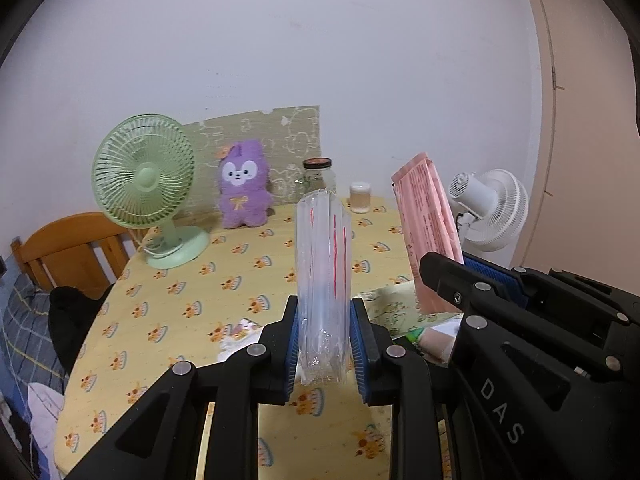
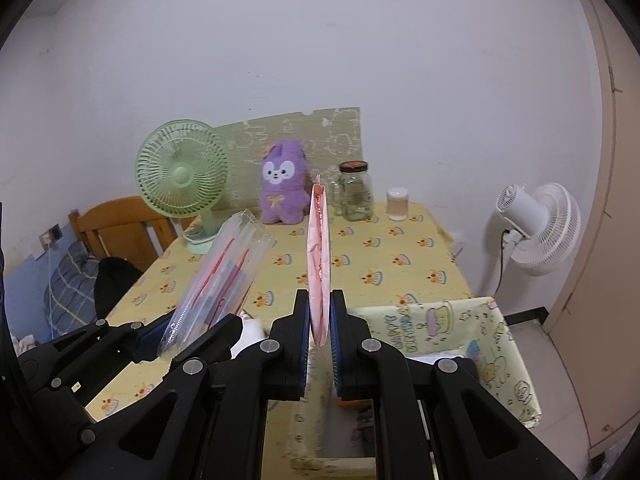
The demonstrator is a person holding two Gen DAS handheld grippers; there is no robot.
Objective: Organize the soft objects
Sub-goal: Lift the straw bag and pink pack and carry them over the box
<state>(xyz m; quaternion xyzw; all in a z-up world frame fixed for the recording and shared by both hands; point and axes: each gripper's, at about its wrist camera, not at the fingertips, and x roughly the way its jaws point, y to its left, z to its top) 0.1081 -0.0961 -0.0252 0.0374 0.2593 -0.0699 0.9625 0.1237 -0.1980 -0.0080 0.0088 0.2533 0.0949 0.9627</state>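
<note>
My left gripper (image 1: 324, 338) is shut on a clear plastic pack with red lines (image 1: 323, 276), which stands upright between the blue pads above the table. That clear pack (image 2: 218, 276) leans in from the left in the right wrist view. My right gripper (image 2: 320, 330) is shut on a thin pink packet (image 2: 319, 264), seen edge-on. The pink packet (image 1: 430, 228) and the right gripper (image 1: 472, 280) also show at the right of the left wrist view. A purple plush toy (image 1: 243, 185) (image 2: 283, 182) sits at the back of the table.
The table with a yellow patterned cloth (image 1: 224, 276) holds a green desk fan (image 1: 148, 188), a glass jar (image 2: 355, 191) and a small cup (image 2: 397, 204). A fabric storage box (image 2: 460, 332) stands below my right gripper. A white fan (image 2: 538, 226) and a wooden chair (image 1: 68, 252) flank the table.
</note>
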